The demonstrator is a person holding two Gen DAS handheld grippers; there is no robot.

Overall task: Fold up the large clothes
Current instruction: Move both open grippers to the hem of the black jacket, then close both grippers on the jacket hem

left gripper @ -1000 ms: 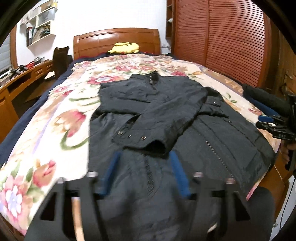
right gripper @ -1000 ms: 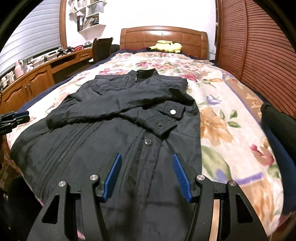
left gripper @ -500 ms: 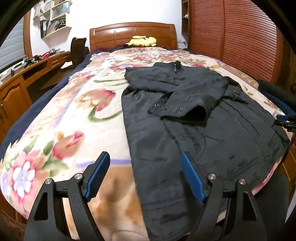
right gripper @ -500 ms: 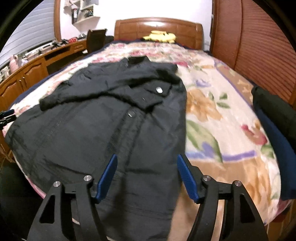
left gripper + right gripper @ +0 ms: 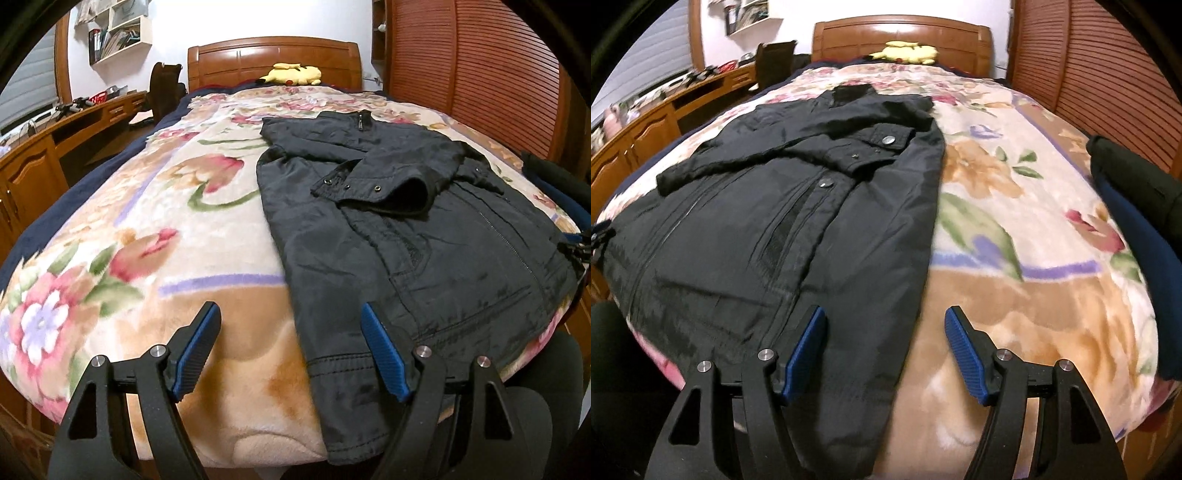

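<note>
A dark jacket [image 5: 424, 236] lies front-up on the floral blanket [image 5: 147, 229], collar toward the headboard. Both sleeves are folded across its chest. My left gripper [image 5: 291, 317] hovers open above the jacket's near left hem corner; the edge runs between its blue pads and nothing is gripped. In the right wrist view the jacket [image 5: 768, 229] fills the left half. My right gripper [image 5: 886, 317] is open over the jacket's right hem edge, its left pad above fabric and its right pad above the blanket [image 5: 1015, 295].
A yellow plush toy [image 5: 291, 74] rests by the wooden headboard [image 5: 273, 55]. A wooden desk [image 5: 55, 147] runs along the left, louvred wardrobe doors [image 5: 480, 74] along the right. Dark folded clothes [image 5: 1137, 206] sit on the bed's right side. The bed's foot edge is just below the grippers.
Both grippers sank toward the bed's foot and spread apart: the left from over the jacket's middle to its left edge, the right to its right edge. The right jaws widened slightly.
</note>
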